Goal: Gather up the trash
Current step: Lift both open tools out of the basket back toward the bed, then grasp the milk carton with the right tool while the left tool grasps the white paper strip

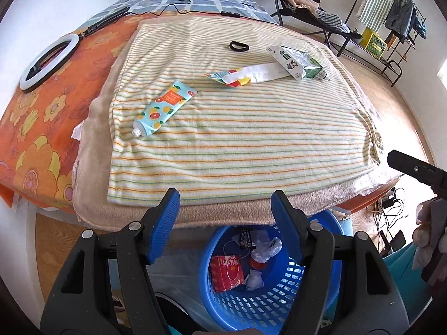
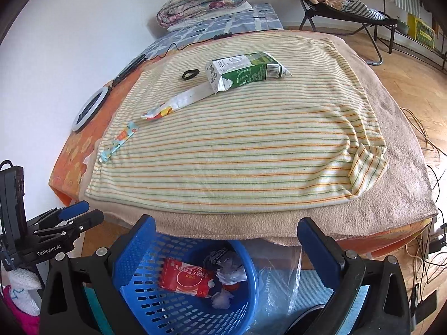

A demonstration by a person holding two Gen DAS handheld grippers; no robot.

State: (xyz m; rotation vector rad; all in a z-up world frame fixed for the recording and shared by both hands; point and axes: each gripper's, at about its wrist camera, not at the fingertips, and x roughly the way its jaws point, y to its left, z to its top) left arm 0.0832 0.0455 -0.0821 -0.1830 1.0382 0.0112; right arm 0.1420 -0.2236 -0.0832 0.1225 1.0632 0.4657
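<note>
With both the left gripper (image 1: pixel 225 223) and right gripper (image 2: pixel 226 244) spread and empty above the basket (image 1: pixel 279 304), approach the tube (image 1: pixel 164 108), wrapper (image 1: pixel 243 75) or carton (image 2: pixel 245 73) on the towel (image 1: pixel 251 145) low and flat before pinching

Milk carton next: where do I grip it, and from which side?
Grip the green milk carton across its narrow middle, coming from above with the right gripper, whose jaws are opening and empty. It lies flat on the striped towel; the flattened end sits on the long wrapper, so avoid pinching that end.
</note>
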